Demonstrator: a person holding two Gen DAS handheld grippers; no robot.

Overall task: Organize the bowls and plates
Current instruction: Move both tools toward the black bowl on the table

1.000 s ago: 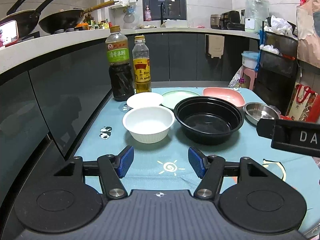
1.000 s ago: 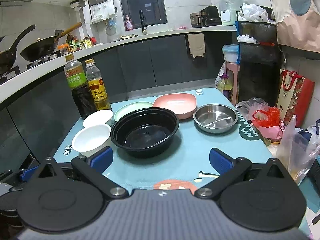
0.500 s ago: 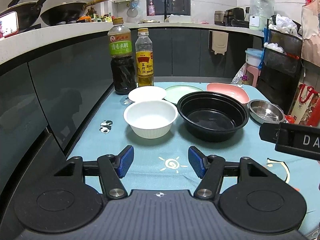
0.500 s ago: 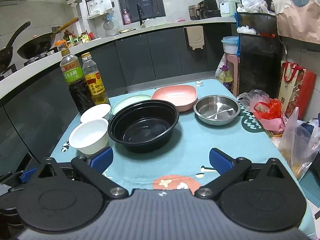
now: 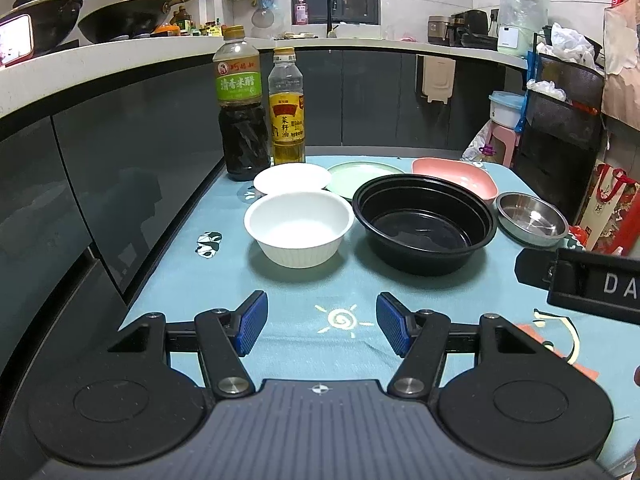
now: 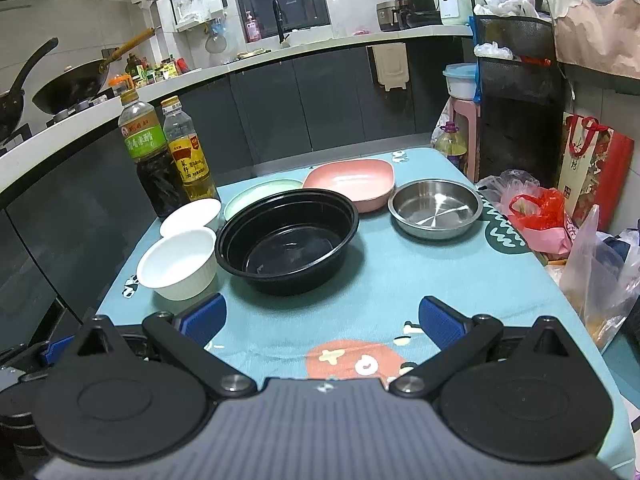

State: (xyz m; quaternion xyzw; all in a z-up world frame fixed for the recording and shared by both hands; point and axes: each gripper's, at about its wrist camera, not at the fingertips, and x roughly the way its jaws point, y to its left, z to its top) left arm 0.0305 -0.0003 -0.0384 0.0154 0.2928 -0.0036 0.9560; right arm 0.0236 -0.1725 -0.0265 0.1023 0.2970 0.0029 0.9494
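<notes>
On the teal tablecloth stand a white ribbed bowl, a large black bowl, a small white dish, a pale green plate, a pink squarish plate and a steel dish. My left gripper is open and empty, near the front edge, short of the white bowl. My right gripper is open wide and empty, in front of the black bowl.
Two bottles, dark vinegar and yellow oil, stand at the table's far left corner. Dark cabinets run along the left. Plastic bags and a red gift bag crowd the right side. The right gripper's body shows at the right edge.
Both grippers have tilted and crept slightly toward the dishes, which sit a little lower and nearer in view. Both stay open. No dish has moved.
</notes>
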